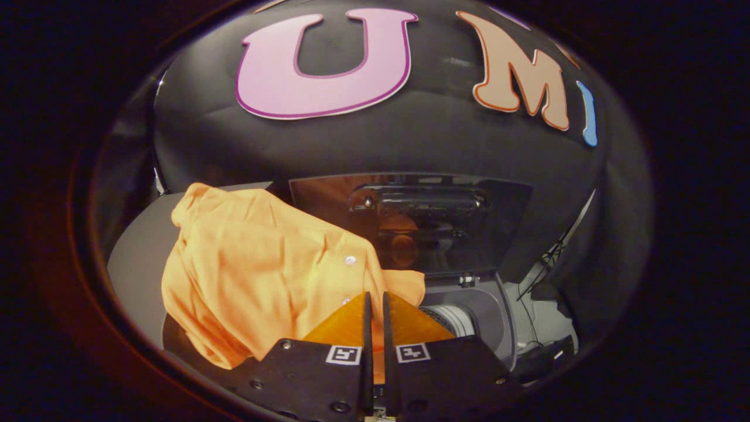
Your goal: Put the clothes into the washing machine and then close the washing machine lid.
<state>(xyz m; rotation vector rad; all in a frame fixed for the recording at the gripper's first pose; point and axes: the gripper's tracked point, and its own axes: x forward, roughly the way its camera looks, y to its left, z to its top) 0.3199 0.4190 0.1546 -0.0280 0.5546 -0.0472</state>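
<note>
We're pinching the orange shirt (258, 275) w/ gripper (375, 302) fingers nearly together; it's hanging crumpled beside the washer's (480, 316) raised lid (410, 220).

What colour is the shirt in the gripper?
Plain orange shirt, clamped by the gripper; gripper view.

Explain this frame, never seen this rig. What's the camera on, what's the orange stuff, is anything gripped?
There is no robot arm here: a person carries a hand-held gripper, and the fisheye camera rides on it, looking forward along its two fingers. Those fingers are drawn close together and seem to pinch a fold of the orange shirt, though the contact itself is hard to see. The shirt hangs in a bunch ahead of the fingers, over the open top of the washing machine. Beyond it the machine's dark see-through lid stands raised, and part of the metal drum shows beside the fingers. The black cloth behind is the booth wall.
</note>
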